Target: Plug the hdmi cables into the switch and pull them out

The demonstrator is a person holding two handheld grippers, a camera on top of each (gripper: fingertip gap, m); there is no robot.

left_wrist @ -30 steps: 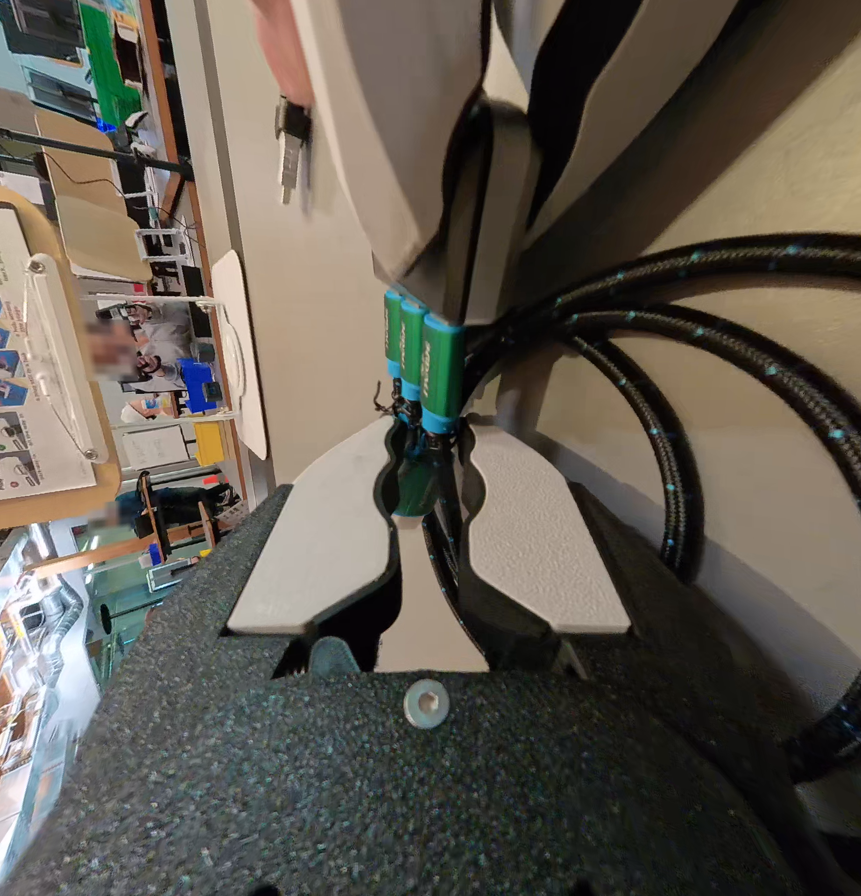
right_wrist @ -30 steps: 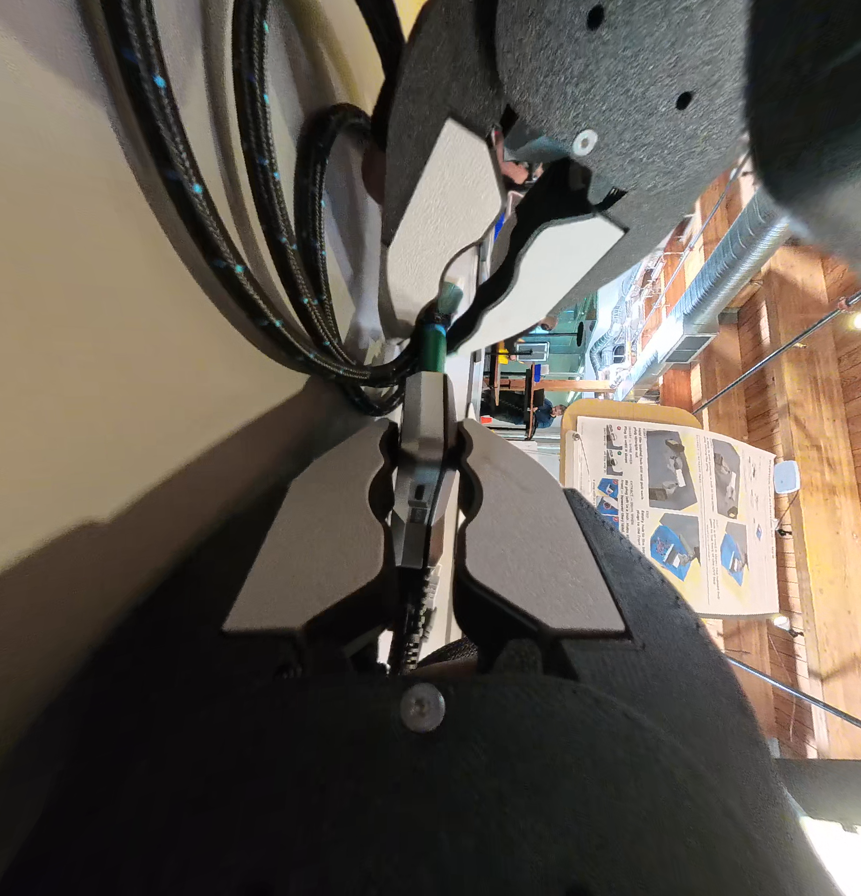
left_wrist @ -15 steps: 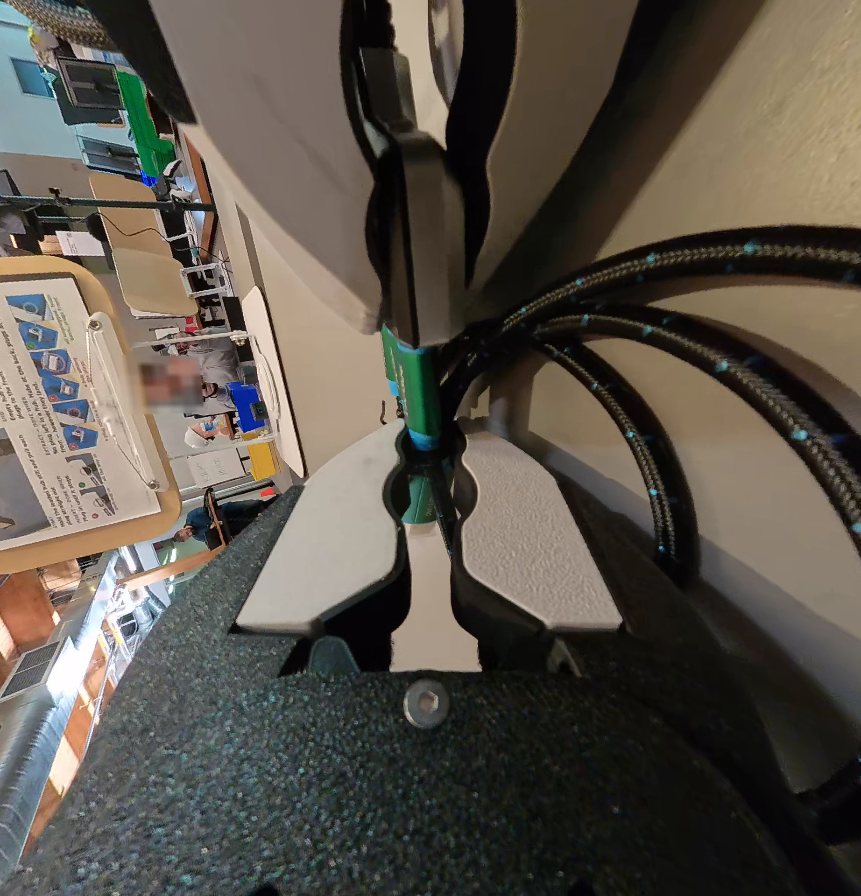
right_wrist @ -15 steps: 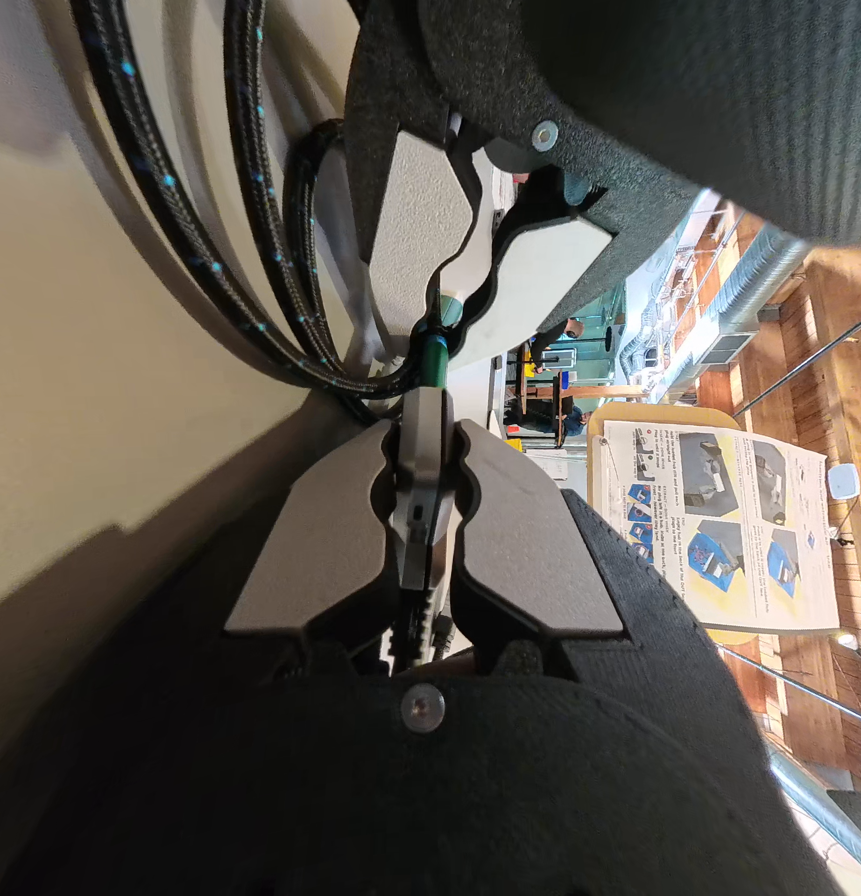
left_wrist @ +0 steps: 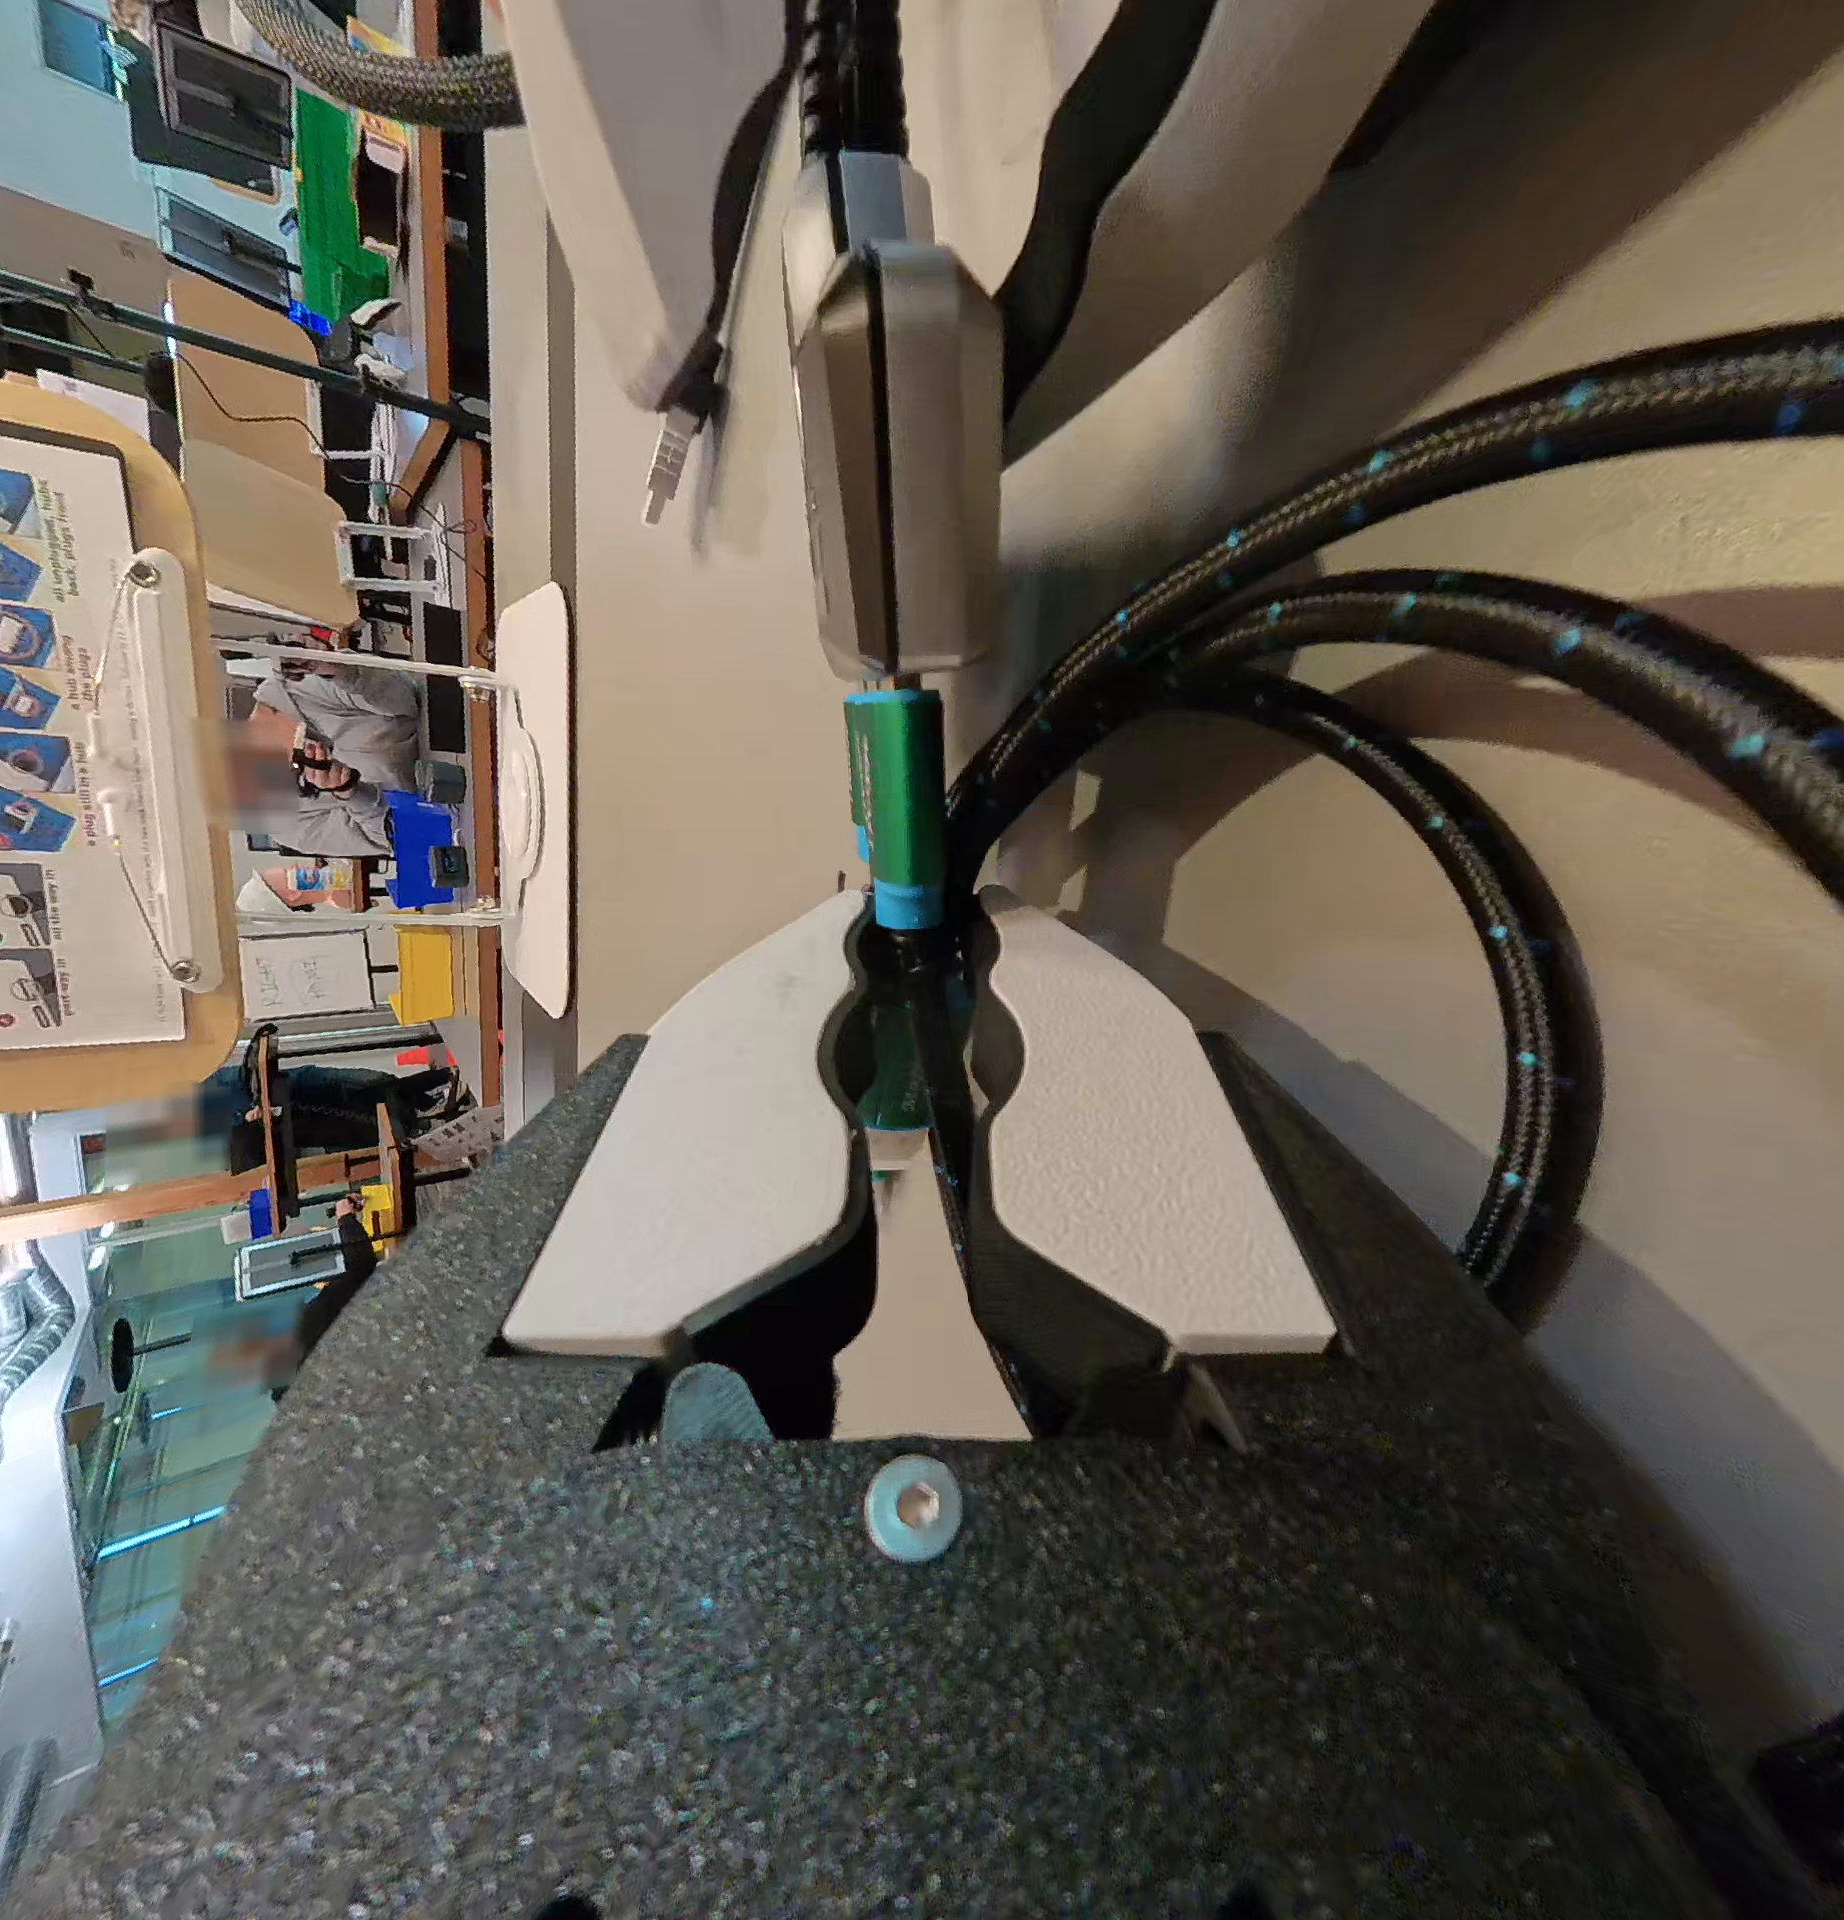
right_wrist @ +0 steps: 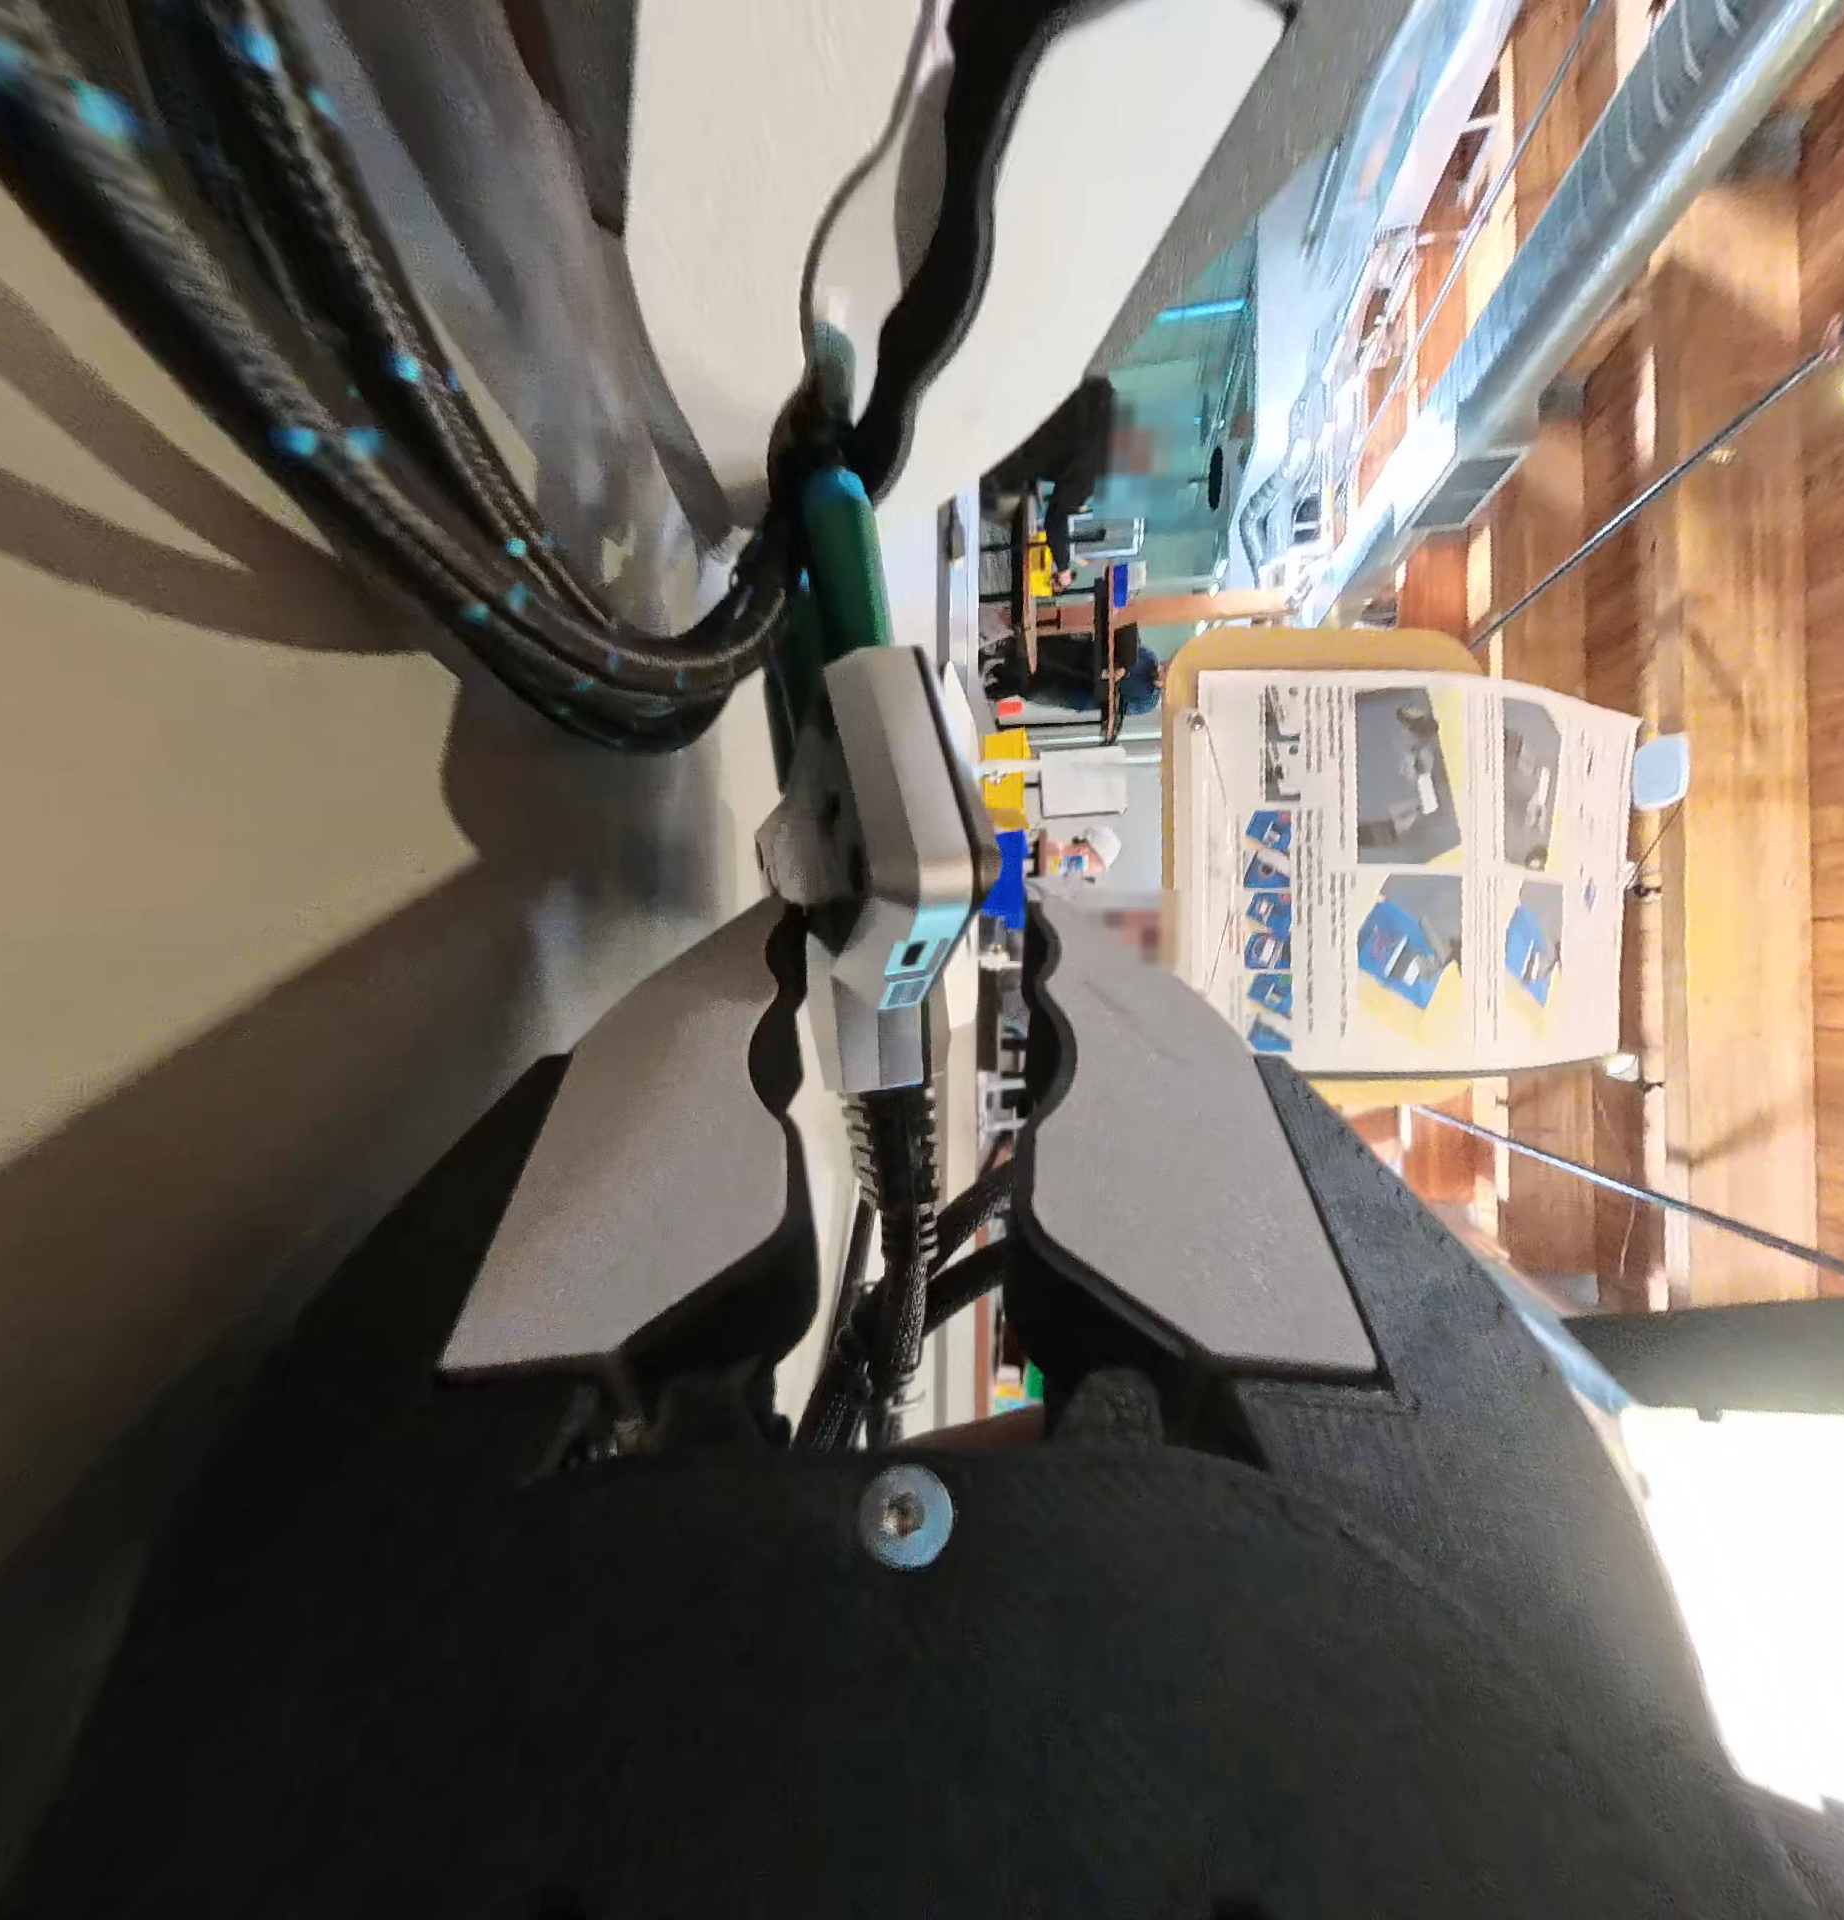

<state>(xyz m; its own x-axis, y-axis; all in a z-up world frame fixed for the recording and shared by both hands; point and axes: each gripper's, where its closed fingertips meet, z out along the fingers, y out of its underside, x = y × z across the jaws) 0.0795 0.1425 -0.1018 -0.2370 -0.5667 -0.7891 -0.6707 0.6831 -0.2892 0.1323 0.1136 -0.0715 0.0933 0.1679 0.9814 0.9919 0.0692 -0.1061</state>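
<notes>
Surroundings: beige table surface [left_wrist: 1520, 1091], seen turned on its side; coils of black braided cable with blue flecks [left_wrist: 1500, 852] lie at 3 o'clock of the left gripper, touching the green plug's flank. A wooden board carrying a printed instruction sheet [right_wrist: 1417, 862] stands at 3 o'clock in the right wrist view, a white pad [left_wrist: 533, 800] at 9 o'clock in the left.

Left gripper [left_wrist: 913, 925]: pale grey, matte, wavy-edged fingers [left_wrist: 731, 1122], set narrow and clamped on the black cable just behind a green metallic plug with blue end caps [left_wrist: 897, 800]. The plug projects to 12 o'clock, its tip entering a grey, flat, bevelled adapter hub [left_wrist: 897, 468].

Right gripper [right_wrist: 907, 935]: dark grey fingers [right_wrist: 1157, 1143] of the same shape, spread wide. The hub [right_wrist: 897, 810] stands between them, tilted; a clear gap shows at the right finger, and contact at the left one cannot be told. Its ribbed black cable [right_wrist: 897, 1174] trails back to 6 o'clock between the fingers.

Pose: the grippers face each other, tips near.
</notes>
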